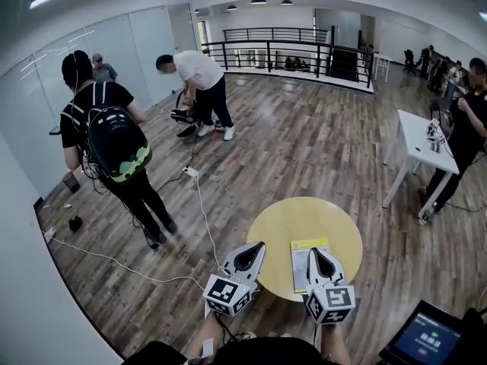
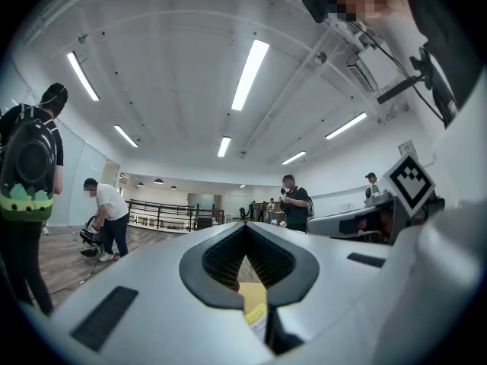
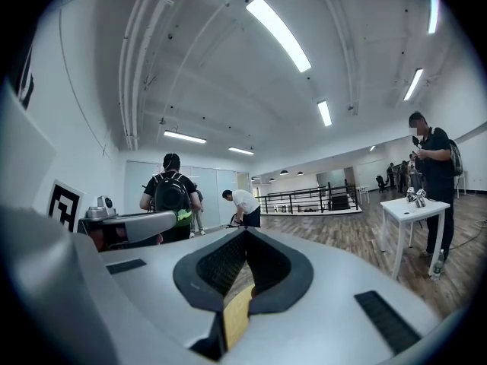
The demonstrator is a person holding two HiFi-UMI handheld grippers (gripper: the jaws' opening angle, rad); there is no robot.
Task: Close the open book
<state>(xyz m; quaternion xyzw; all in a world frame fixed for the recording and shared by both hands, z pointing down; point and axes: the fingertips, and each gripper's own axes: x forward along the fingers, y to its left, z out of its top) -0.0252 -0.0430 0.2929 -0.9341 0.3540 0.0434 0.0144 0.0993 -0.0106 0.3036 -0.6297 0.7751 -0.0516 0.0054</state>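
Note:
A thin book [image 1: 310,263] with a yellow-green band on its cover lies flat and closed on the near side of the round yellow table [image 1: 281,226]. My left gripper [image 1: 259,245] hovers over the table's near left edge, left of the book, jaws together and empty. My right gripper [image 1: 313,251] hangs over the book's right part, also shut with nothing in it. In the left gripper view the tips [image 2: 245,228] meet, and a strip of table and book corner [image 2: 257,318] shows below them. In the right gripper view the tips [image 3: 245,233] meet above the yellow table [image 3: 237,314].
A person with a backpack [image 1: 106,139] stands on the wooden floor at the left, another bends over [image 1: 199,78] farther back. A cable [image 1: 202,211] trails across the floor. A white table [image 1: 421,139] with a person [image 1: 468,120] is at the right. A screen [image 1: 430,339] sits near right.

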